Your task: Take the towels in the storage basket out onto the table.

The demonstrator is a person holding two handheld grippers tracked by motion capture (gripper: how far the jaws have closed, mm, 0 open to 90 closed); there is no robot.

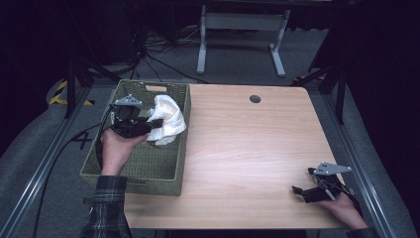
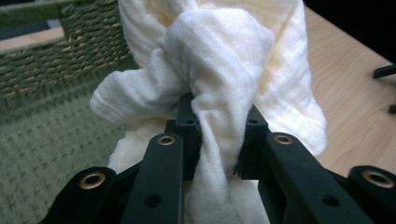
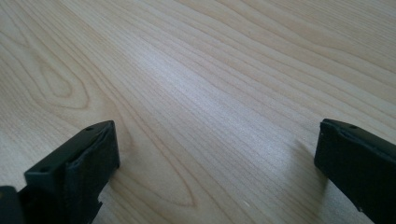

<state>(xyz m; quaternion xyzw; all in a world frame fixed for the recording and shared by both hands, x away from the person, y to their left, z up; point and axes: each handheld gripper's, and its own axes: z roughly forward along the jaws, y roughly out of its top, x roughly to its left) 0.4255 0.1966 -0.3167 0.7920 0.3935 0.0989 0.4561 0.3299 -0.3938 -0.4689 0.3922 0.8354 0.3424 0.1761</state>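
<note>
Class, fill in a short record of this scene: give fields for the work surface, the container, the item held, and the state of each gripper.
Surface: wooden table
Container: green woven basket, at the table's left side
Item held: white cloth, bunched, over the basket's right wall
Left gripper: jaws shut on the cloth
Right gripper: jaws wide open, nothing between them, low over bare table at the near right corner

- We note black jaws with brass-ringed screw holes on the left gripper (image 2: 218, 140).
- We see a grey three-cornered plate topping the right gripper (image 1: 302, 191).
- We record a plaid sleeve (image 1: 106, 208).
</note>
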